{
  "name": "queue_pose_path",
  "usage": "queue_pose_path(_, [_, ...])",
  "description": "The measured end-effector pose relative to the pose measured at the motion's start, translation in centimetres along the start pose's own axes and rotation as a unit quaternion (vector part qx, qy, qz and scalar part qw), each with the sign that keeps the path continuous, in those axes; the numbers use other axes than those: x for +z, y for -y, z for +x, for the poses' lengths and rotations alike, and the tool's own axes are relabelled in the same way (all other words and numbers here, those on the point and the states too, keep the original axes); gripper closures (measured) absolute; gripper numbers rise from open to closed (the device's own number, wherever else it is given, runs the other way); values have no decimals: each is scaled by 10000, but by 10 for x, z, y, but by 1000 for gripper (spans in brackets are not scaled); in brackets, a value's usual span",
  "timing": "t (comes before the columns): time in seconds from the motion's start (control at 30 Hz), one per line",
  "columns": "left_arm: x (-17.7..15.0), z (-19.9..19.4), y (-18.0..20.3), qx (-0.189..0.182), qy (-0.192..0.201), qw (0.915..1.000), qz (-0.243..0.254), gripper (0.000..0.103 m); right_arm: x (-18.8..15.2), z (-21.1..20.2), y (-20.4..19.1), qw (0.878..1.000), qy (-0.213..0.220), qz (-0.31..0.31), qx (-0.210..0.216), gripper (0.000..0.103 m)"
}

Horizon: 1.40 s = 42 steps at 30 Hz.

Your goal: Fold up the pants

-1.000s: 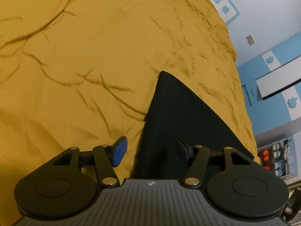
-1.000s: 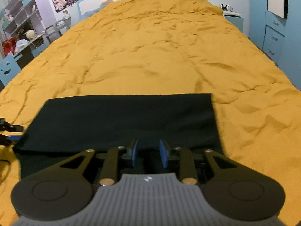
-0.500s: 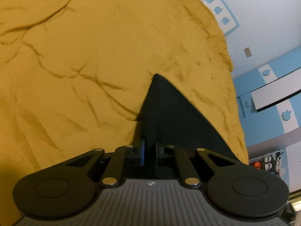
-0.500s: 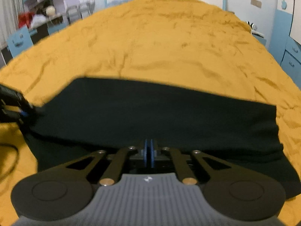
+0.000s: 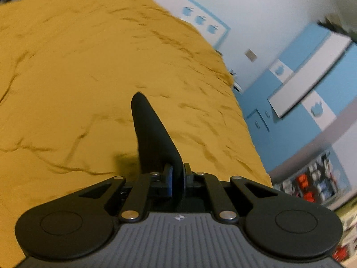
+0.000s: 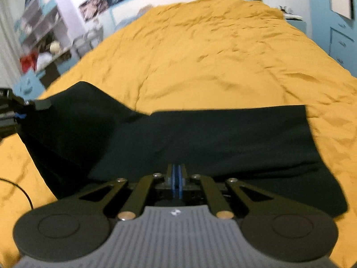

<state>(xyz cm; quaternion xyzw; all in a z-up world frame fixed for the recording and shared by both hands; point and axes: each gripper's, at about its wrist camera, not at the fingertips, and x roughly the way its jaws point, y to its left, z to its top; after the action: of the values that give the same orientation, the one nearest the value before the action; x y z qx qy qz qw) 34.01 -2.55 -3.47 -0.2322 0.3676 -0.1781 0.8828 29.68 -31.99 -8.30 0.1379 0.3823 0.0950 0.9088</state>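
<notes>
Black pants (image 6: 200, 138) lie on a mustard-yellow bed cover (image 6: 212, 55). My right gripper (image 6: 177, 179) is shut on the near edge of the pants, and the cloth spreads out ahead of it. My left gripper (image 5: 176, 176) is shut on another part of the edge; there the pants (image 5: 154, 134) rise edge-on as a narrow dark ridge. In the right wrist view the left gripper (image 6: 13, 111) shows at the far left, holding the lifted left end of the pants.
The bed cover (image 5: 67, 78) fills most of both views. Blue drawers (image 5: 258, 120) and a blue-and-white wall stand to the right of the bed. Cluttered shelves (image 6: 38, 44) stand at the left. A thin black cable (image 6: 24, 192) lies on the cover at the left.
Both grippers have closed on the near edge of the pants. They have since lifted it, and the left end has risen off the cover.
</notes>
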Motion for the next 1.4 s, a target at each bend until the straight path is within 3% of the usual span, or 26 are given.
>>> queue_pose_path(0.17, [-14, 23, 64, 73, -281, 9978, 597, 95, 0, -32, 31, 9990, 256, 369, -5, 102])
queue_pose_path(0.3, [-33, 55, 93, 36, -703, 9950, 706, 95, -10, -43, 51, 9979, 257, 589, 57, 102])
queue_pose_path(0.53, [-79, 101, 95, 150, -1705, 9837, 552, 95, -23, -50, 70, 9951, 197, 932, 266, 102])
queue_pose_path(0.7, [-85, 109, 76, -107, -2184, 9758, -80, 86, -25, -51, 74, 9920, 183, 1158, 476, 101])
queue_pose_path(0.77, [-80, 104, 75, -219, -2099, 9772, -215, 79, -26, -49, 73, 9904, 156, 1243, 582, 96])
queue_pose_path(0.83, [-75, 92, 74, -252, -1899, 9813, -167, 69, -26, -46, 71, 9888, 108, 1331, 664, 81])
queue_pose_path(0.93, [-64, 75, 69, -330, -1642, 9857, -190, 66, -25, -36, 67, 9857, 3, 1467, 824, 77])
queue_pose_path(1.1, [-56, 50, 52, 153, -1265, 9917, 181, 66, -23, -14, 67, 9782, -206, 1825, 967, 71])
queue_pose_path(1.2, [-53, 37, 36, 323, -1112, 9932, 158, 65, -22, 3, 67, 9734, -395, 2014, 1020, 71])
queue_pose_path(1.27, [-50, 32, 23, 385, -1072, 9935, 23, 65, -23, 14, 66, 9700, -531, 2124, 1059, 77])
queue_pose_path(1.33, [-48, 28, 11, 449, -1028, 9936, -127, 65, -21, 20, 64, 9705, -565, 2112, 1020, 97])
queue_pose_path(1.4, [-46, 27, 2, 485, -979, 9936, -269, 66, -14, 18, 58, 9751, -530, 1938, 940, 98])
